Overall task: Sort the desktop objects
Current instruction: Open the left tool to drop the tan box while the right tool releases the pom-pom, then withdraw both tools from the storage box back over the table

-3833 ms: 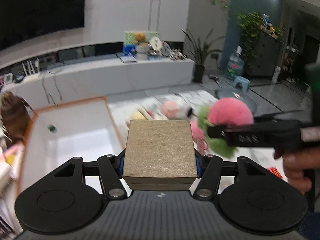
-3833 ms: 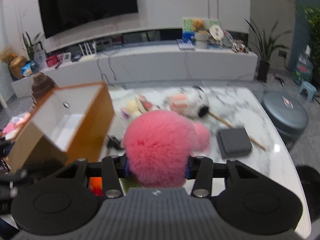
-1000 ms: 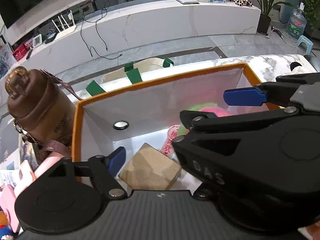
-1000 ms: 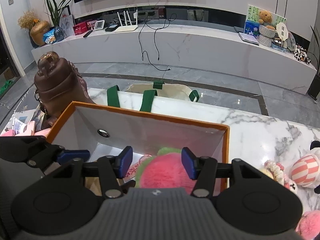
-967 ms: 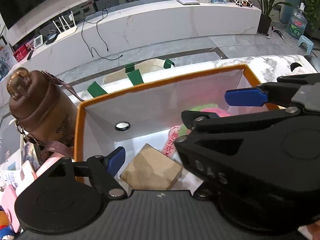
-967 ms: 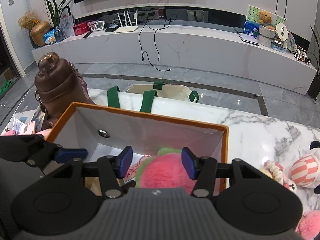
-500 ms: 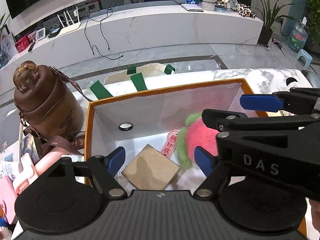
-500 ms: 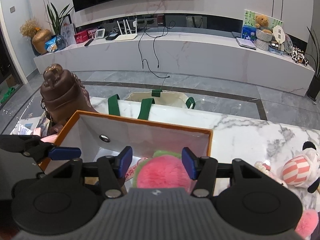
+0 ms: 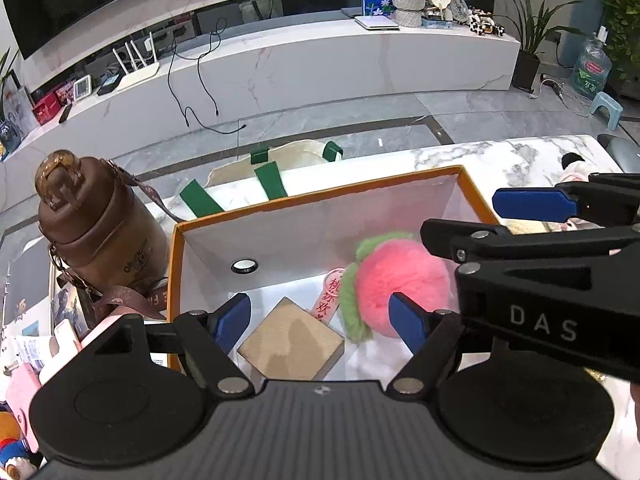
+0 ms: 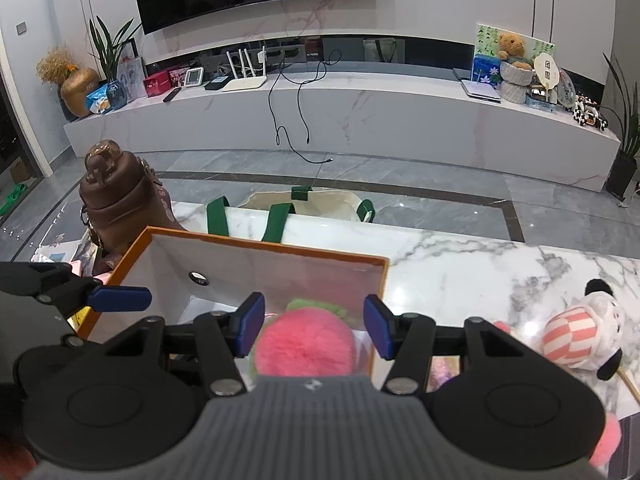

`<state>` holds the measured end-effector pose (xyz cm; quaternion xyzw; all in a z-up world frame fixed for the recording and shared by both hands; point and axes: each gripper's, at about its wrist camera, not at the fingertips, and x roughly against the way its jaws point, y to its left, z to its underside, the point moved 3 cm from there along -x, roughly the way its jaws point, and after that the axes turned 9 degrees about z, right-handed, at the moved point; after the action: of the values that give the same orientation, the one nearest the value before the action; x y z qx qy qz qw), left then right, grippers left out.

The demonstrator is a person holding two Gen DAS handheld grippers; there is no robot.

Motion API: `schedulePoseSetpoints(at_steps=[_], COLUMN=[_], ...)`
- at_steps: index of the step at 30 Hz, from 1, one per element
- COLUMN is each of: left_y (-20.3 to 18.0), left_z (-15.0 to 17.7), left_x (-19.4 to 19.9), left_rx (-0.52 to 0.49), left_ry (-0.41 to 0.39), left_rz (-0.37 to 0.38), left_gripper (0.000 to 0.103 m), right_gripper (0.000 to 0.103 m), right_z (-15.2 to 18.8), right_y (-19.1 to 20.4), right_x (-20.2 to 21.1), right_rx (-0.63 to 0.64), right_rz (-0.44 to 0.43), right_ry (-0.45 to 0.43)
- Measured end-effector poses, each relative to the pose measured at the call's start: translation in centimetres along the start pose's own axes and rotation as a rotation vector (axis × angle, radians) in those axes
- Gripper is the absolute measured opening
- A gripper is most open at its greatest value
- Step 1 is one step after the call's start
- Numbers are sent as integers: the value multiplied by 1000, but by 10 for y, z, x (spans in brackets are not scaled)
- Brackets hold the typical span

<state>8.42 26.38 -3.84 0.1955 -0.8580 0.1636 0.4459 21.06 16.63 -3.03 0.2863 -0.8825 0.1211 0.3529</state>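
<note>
- Both grippers hang over the orange-rimmed box (image 9: 176, 280); the left gripper (image 9: 320, 320) stands wide and empty, the right gripper (image 10: 314, 328) half-spread and empty.
- The tan block (image 9: 292, 344) and pink pompom (image 9: 400, 284) lie inside.
- Remaining toys, like the striped plush (image 10: 576, 336), lie on the surface right of the box, nearer the right gripper.
- Its right wall is the edge to clear.

Below the left gripper (image 9: 320, 320) and between its spread jaws, the flat square box (image 9: 291, 345) lies on the floor of the open carton (image 9: 320, 196). Just right of it, under the right-hand jaw, sits the plush ball (image 9: 394, 280), a tag (image 9: 329, 295) between the two. Left of the jaws, outside the carton, stands the bottle (image 9: 100, 236). Ahead, beyond the far wall, lies the tote bag (image 9: 280, 160). The right gripper (image 10: 314, 330) hangs above the ball, with a plush toy (image 10: 576, 336) off right on the table (image 10: 460, 272).
</note>
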Motion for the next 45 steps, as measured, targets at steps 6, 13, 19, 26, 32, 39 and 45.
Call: schedulePoseSetpoints(at_steps=[6,13,19,26,32,39,45], left_y=[-12,-41,-70,-100,-118,-136,-152], left_z=[-2,0,4,4,4,8,8], left_x=[14,36,43,36,31,21,21], left_rx=[-11,-17,-59,-96,-121,-127,-140], left_ry=[-19,-55,-60,-48,-40,-17,-29], left_rz=[6,65,102,140,173,184,206], left_gripper=[90,90,90,90,90,90,90], right_gripper=[57,57,58,58,59,60,65], right_z=[0,5,15,32,48,71,90], right_y=[-14,-40,-63,-104,-139,-177,-199], right_x=[16,35,49,67,76,73,67], right_rx=[-13,-32,-35,-52,-70,-95,-93], right_rz=[3,20,49,98,132,185,217], right_ry=[-20,-37,-41,-44,-36,-1,16])
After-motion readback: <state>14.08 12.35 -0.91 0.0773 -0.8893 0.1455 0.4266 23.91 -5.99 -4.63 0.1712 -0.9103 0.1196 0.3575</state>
